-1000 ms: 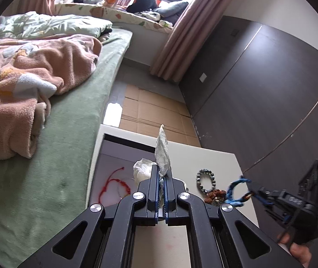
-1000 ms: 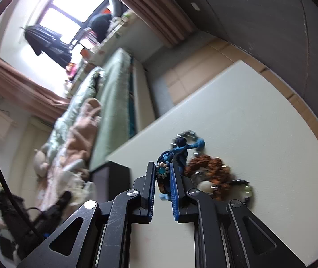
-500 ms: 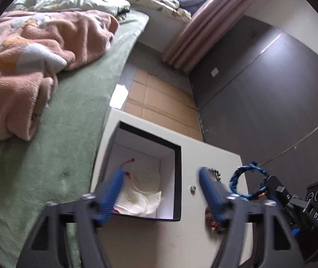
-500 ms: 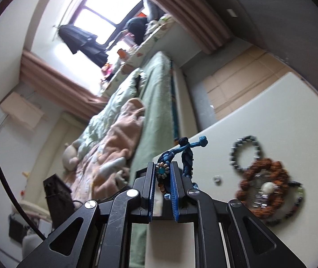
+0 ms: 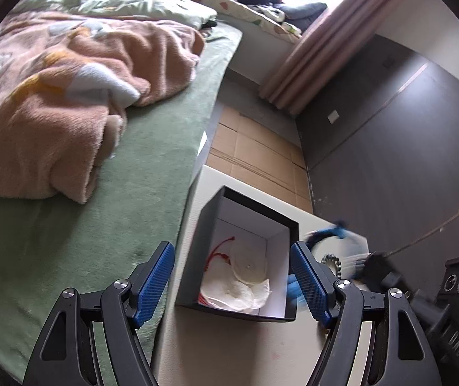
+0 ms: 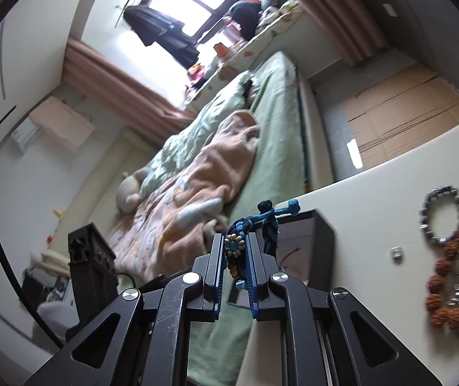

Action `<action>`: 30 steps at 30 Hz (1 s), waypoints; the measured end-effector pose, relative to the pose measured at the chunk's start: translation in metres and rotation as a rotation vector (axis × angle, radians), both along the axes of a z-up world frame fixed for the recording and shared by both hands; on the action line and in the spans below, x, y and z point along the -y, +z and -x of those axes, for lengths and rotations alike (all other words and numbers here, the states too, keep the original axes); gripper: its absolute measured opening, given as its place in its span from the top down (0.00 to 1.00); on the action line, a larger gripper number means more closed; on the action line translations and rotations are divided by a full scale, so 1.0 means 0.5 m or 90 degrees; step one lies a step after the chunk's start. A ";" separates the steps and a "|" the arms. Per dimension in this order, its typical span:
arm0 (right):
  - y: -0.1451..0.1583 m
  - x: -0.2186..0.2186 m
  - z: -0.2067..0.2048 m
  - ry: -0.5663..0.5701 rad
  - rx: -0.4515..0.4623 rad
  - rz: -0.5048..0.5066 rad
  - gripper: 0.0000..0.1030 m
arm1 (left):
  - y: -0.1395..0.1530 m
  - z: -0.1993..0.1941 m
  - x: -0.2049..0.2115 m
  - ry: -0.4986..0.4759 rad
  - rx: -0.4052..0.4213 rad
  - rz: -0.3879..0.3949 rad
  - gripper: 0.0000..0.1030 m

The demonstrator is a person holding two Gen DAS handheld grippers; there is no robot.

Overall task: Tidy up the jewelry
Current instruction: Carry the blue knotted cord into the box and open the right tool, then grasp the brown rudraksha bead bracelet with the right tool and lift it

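The blue braided cord bracelet with a beaded flower [image 6: 236, 247] is clamped between the pads of the right gripper [image 6: 234, 251], its knotted tails standing above the fingertips. It is carried just beside the right wall of the open black square box with a white lining [image 5: 289, 222], which stands on the cream tabletop [image 5: 229, 347] at the edge next to the bed. The left gripper [image 5: 234, 281] is held above the box with its jaws spread wide and nothing between them. A red string bracelet [image 5: 220, 251] and crumpled white wrapping [image 5: 245, 286] are already seen inside.

The step in hand is judged to be the drop into the box. The bracelet should be brought over the white interior, clear of the wall, and lowered before release, so the loose tails are not caught on the rim. The left gripper is best kept off that path.
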State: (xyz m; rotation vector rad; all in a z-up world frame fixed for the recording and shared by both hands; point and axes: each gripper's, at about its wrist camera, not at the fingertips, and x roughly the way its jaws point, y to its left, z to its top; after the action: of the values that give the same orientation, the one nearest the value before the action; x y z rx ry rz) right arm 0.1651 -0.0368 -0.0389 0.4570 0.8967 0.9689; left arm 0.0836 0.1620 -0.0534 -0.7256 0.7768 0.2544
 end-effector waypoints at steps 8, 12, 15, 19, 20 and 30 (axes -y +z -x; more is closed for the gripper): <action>-0.028 0.023 -0.022 -0.019 -0.053 0.064 0.39 | 0.004 0.001 0.009 0.003 0.003 0.004 0.27; -0.019 0.084 -0.026 -0.062 -0.061 0.057 0.39 | 0.009 -0.008 0.035 -0.020 0.010 -0.003 0.27; -0.008 0.126 -0.027 -0.088 -0.062 0.061 0.39 | 0.014 -0.017 0.063 -0.041 0.016 -0.012 0.27; -0.001 0.175 -0.029 -0.120 -0.069 0.066 0.39 | 0.019 -0.029 0.102 -0.074 0.026 -0.029 0.27; 0.000 0.186 -0.030 -0.128 -0.071 0.069 0.39 | 0.020 -0.032 0.112 -0.082 0.028 -0.034 0.27; -0.019 0.274 -0.041 -0.194 -0.112 0.122 0.39 | 0.018 -0.075 0.214 -0.170 0.033 -0.078 0.27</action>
State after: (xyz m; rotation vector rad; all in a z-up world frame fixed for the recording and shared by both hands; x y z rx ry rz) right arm 0.1854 -0.1739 -0.0485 0.5036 1.0328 0.5654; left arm 0.1209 0.0551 -0.0446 -0.5040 0.7924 0.0409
